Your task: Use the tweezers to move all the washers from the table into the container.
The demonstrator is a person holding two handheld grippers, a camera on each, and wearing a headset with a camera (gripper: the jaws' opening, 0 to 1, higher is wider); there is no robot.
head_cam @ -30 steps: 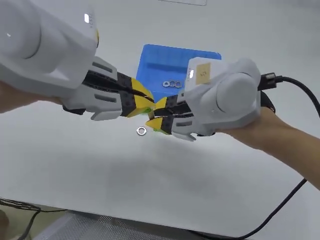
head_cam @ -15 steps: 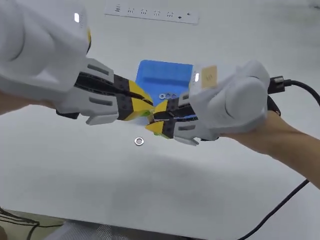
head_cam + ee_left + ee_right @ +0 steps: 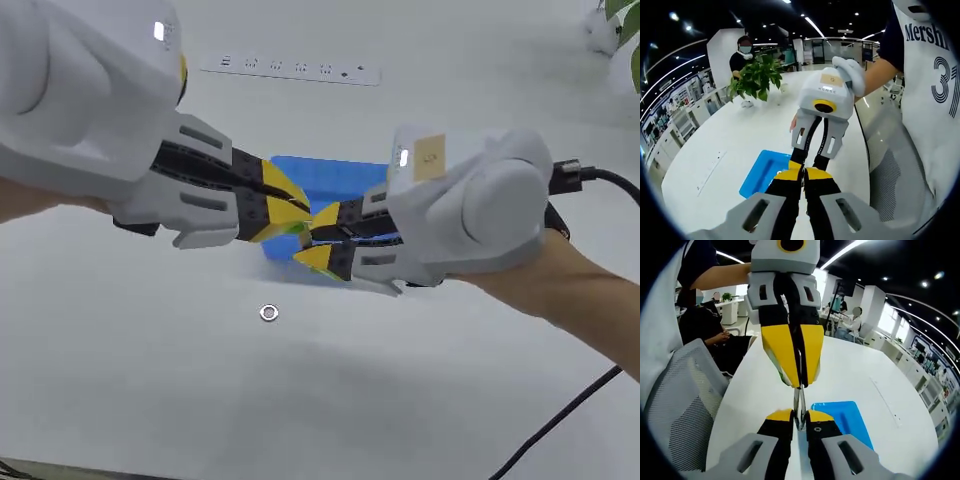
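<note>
**Head view.** The left tool (image 3: pixel 295 208), entering from the upper left of the frame, and the right tool (image 3: pixel 318 248), entering from the right, meet tip to tip at centre frame.

**Right gripper view.** The tweezers (image 3: pixel 799 407) run as a thin metal strip from between the left tool's yellow jaws at the top into the slot between the right tool's jaws at the bottom. Each tool appears pressed onto the tweezers, one at either end.

**Task's things.** One washer (image 3: pixel 268 313) lies flat on the worktop (image 3: pixel 150 370), lower left of centre, apart from both tools. The blue container (image 3: pixel 335 175) sits behind the tips, upper centre, partly covered by them.

**Change over the last second.** The whole picture has slid downward with the headset, bringing a power strip (image 3: pixel 290 70) into the top of the frame. Allowing for this, the gap between tips and washer has widened. The washer lay just below the tips and now lies well clear of them, seemingly unmoved on the worktop. The washers seen in the container a second ago are now covered by the tools.

**Meaning for the task.** This reads as a regrip or handover of the tweezers, not a pick. The washer is not yet lifted, so the tweezers would have to come down to it again
</note>
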